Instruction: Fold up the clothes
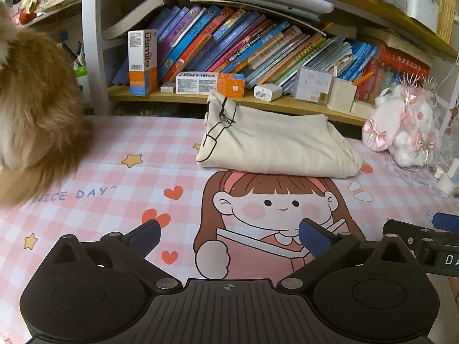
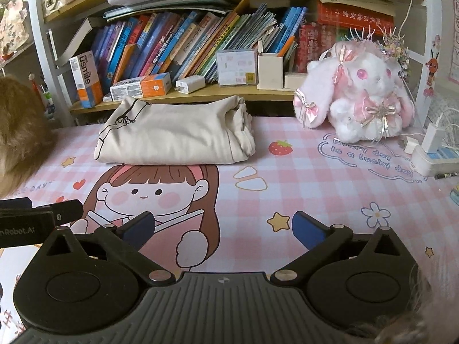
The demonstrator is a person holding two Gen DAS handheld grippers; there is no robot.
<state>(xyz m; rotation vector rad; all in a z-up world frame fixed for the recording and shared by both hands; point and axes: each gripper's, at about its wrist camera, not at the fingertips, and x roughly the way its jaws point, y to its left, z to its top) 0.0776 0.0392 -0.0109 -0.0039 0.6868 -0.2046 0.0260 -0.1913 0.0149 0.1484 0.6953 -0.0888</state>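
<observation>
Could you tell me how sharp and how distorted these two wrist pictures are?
Left wrist view: the folded cream garment is sharp, the shelf bows from fisheye, and the brown fur at the edge is soft. Right wrist view: the pink plush rabbit is crisp, with blurred fur bottom right.

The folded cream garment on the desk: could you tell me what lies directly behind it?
Behind the folded cream garment runs the low wooden shelf, with a toothpaste box and a white charger in front of leaning books. The gap under the shelf is mostly hidden by the garment.

Cream garment (image 2: pixel 172 134) folded, lying flat at mat's far edge.
</observation>
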